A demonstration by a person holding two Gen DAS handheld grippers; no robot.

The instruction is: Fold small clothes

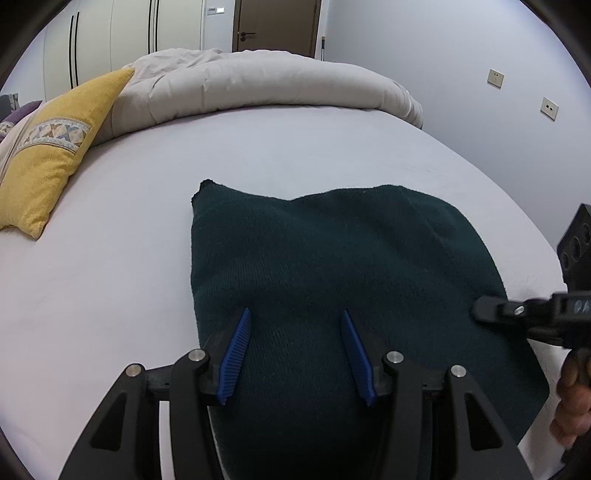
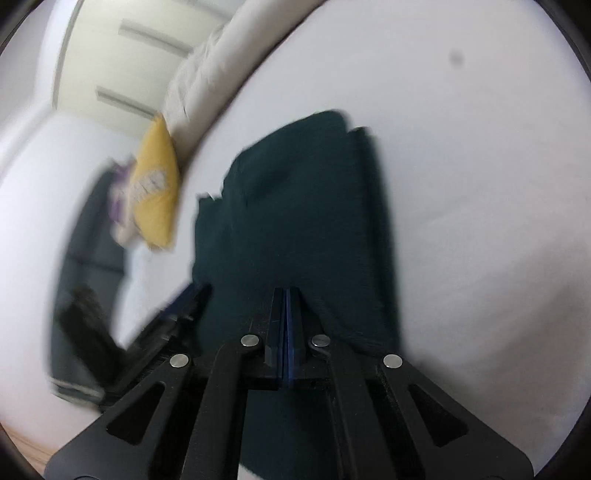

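Two grippers: over folded dark green knit garment [image 1: 332, 258]
Left gripper [image 1: 295, 314]: jaws apart, gripping nothing
Right gripper [image 2: 287, 295]: jaws together, empty

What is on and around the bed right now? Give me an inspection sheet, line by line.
Surface: pale bed sheet, smooth where visible.
Job's things: dark green knit garment lying flat, apparently folded, layered edges at the far end.
Clutter: yellow pillow; rolled beige duvet at the far side.
Grippers: left gripper open above the garment's near part; right gripper shut, fingers together over the garment, nothing visibly pinched.
Cables: nothing seen.
Surroundings: white wardrobe, brown door, wall sockets.
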